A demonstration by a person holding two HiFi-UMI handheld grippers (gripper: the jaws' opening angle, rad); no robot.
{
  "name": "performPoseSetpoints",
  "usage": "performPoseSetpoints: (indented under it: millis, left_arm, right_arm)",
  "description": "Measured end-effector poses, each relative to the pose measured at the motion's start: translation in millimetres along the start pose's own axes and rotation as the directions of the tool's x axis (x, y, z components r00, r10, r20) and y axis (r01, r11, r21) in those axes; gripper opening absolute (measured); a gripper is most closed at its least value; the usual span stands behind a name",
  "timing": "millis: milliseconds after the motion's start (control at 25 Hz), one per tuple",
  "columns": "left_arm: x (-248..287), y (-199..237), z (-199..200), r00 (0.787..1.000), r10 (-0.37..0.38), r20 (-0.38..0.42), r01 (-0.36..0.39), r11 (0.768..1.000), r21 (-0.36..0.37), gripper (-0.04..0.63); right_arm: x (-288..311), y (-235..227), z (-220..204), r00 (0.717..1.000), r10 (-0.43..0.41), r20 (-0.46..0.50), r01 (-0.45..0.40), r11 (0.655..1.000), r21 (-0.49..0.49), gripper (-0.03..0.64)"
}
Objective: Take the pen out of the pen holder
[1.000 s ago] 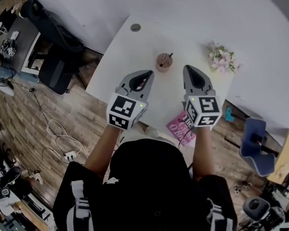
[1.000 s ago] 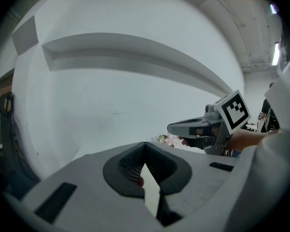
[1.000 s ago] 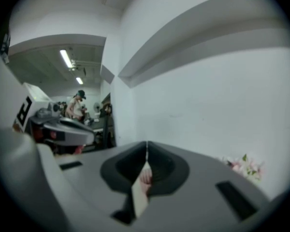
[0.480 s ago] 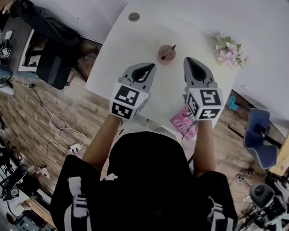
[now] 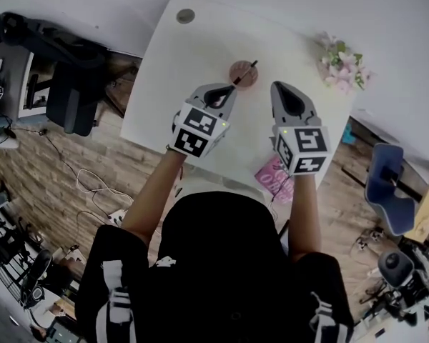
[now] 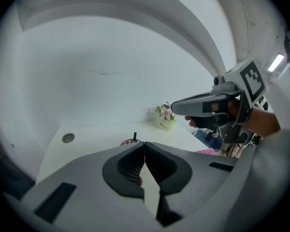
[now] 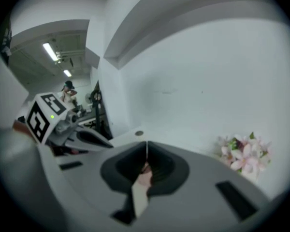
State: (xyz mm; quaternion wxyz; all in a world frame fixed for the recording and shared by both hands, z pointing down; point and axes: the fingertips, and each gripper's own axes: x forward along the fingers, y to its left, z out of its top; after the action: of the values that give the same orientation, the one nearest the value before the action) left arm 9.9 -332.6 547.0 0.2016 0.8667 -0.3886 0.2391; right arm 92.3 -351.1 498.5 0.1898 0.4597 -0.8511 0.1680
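A small brown pen holder (image 5: 239, 70) stands on the white table (image 5: 179, 70) with a black pen (image 5: 251, 66) leaning out of it to the right. My left gripper (image 5: 231, 91) is shut and empty, its tip just in front of the holder. In the left gripper view the holder's rim (image 6: 127, 142) and the pen (image 6: 134, 136) peek over the closed jaw tips (image 6: 144, 143). My right gripper (image 5: 277, 86) is also shut and empty, a little to the right of the holder. Its jaw tips (image 7: 146, 143) meet, and something pinkish, too blurred to name, shows through the gap below them.
A pot of pink flowers (image 5: 341, 63) stands at the table's far right. A pink booklet (image 5: 275, 181) lies at the near edge under my right arm. A round cable grommet (image 5: 185, 16) is at the far left corner. Chairs stand off both table sides.
Both grippers have dropped and moved forward toward the pen holder, the left one farther; its tip now sits right by the holder. Both stayed shut.
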Motion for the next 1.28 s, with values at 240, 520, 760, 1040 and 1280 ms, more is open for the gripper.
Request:
performPoseSetpoints:
  millis: [240,520,760,1040,1280]
  left_arm:
    - [34.5,11.8,-16.4,0.996,-0.017,-0.091,0.016,1.000,-0.015,0.082]
    - [71.6,15.8,-26.4,0.985,-0.054,-0.165,0.052,0.998,-0.018,0.200]
    - [98.8,20.5,-30.7,0.973,-0.030,-0.230,0.046,0.997,0.064,0.255]
    - [110.9,19.6,-36.8,0.955,-0.026,-0.294,0.065,0.990,0.124,0.253]
    - [118.4,21.9,-41.5,0.944,0.001,-0.331,0.054,0.986,0.157,0.205]
  right_arm:
    - [11.7,-9.6,-20.1,0.999,-0.011,-0.052,0.013,0.999,0.031,0.034]
    - [20.4,-21.0,-40.9,0.996,-0.013,-0.091,0.018,0.998,0.059,0.034]
    - [30.3,-29.0,-52.1,0.994,-0.005,-0.113,0.014,0.997,0.077,0.034]
    - [33.7,-29.5,-59.8,0.991,0.000,-0.135,0.013,0.996,0.092,0.034]
    - [35.6,-35.9,-67.9,0.989,0.001,-0.151,0.014,0.995,0.102,0.034]
